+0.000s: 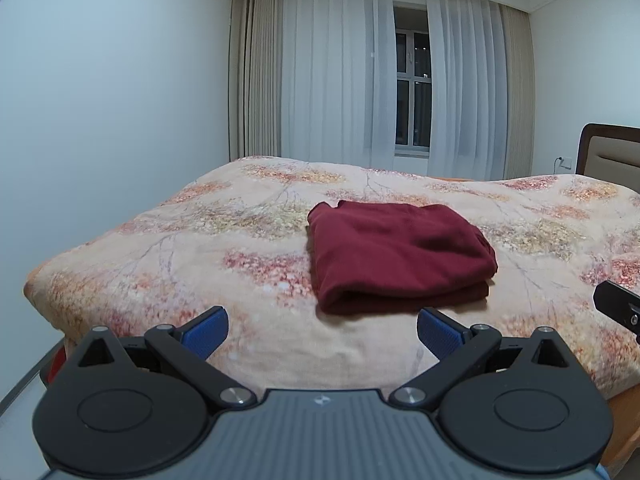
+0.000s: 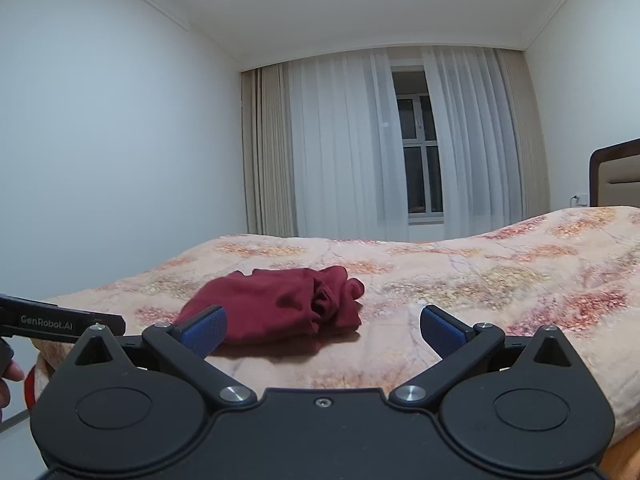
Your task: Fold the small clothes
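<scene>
A dark red garment [image 1: 396, 256] lies folded into a compact rectangle on the floral bedspread [image 1: 200, 240]. In the right wrist view the garment [image 2: 276, 304] shows bunched edges on its right side. My left gripper [image 1: 322, 332] is open and empty, just short of the garment's near edge, above the bed's front. My right gripper [image 2: 323, 330] is open and empty, held near the bed's front edge, with the garment ahead and slightly left. The left gripper's body [image 2: 60, 322] shows at the left edge of the right wrist view.
The bed's front edge drops off just below the grippers. A padded headboard [image 1: 612, 152] stands at the far right. Curtains [image 1: 340, 92] and a window [image 1: 412, 88] are behind the bed. A white wall [image 1: 112, 120] runs along the left.
</scene>
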